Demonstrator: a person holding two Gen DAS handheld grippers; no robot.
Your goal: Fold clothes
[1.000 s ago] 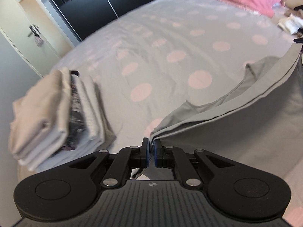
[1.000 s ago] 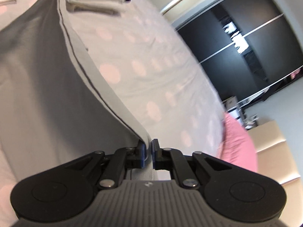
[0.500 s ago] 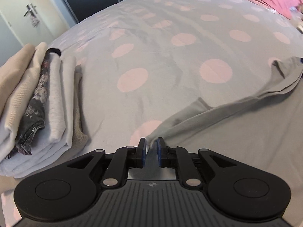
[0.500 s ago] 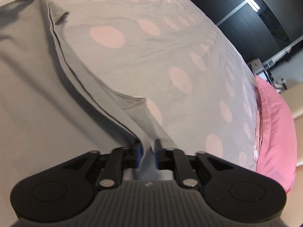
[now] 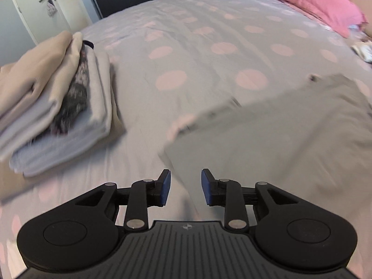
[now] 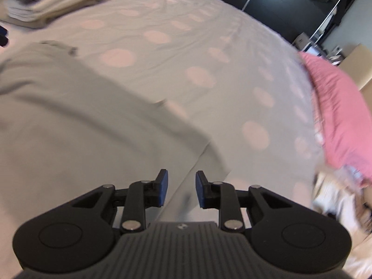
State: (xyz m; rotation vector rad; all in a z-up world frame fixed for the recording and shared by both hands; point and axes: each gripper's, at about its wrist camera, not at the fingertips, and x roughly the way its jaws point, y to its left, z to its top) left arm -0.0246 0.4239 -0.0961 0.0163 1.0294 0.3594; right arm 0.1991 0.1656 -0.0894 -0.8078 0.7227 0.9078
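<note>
Garment (image 5: pixel 279 134), grey, is now lying flat on the bed (image 5: pixel 209 74), released; half a second ago each corner was pinched in nearly closed jaws, a second ago the cloth was hanging lifted between both tongs; left gripper (image 5: pixel 185 183) is now standing with jaws apart and holding nothing, its fingers just over the near left corner; right gripper (image 6: pixel 179 186) is likewise standing with jaws apart and empty, over the near right edge (image 6: pixel 197 153). Judgement: a spreading or a fold pass is ending with the set-down; whether further folds are owing cannot be settled, since blur is hiding the layering. Beyond, on the left, a stack (image 5: pixel 58 97) of folded clothes is sitting well apart from the garment; the spotted cover is lying smooth with slight creases; farther off, a pink pillow (image 5: pixel 311 2) is resting at the head; small pale items (image 5: pixel 362 51) are lying near it, unclear; dark wardrobe doors (image 6: pixel 290 7) and a pale door (image 5: pixel 44 2) are closing the room.
</note>
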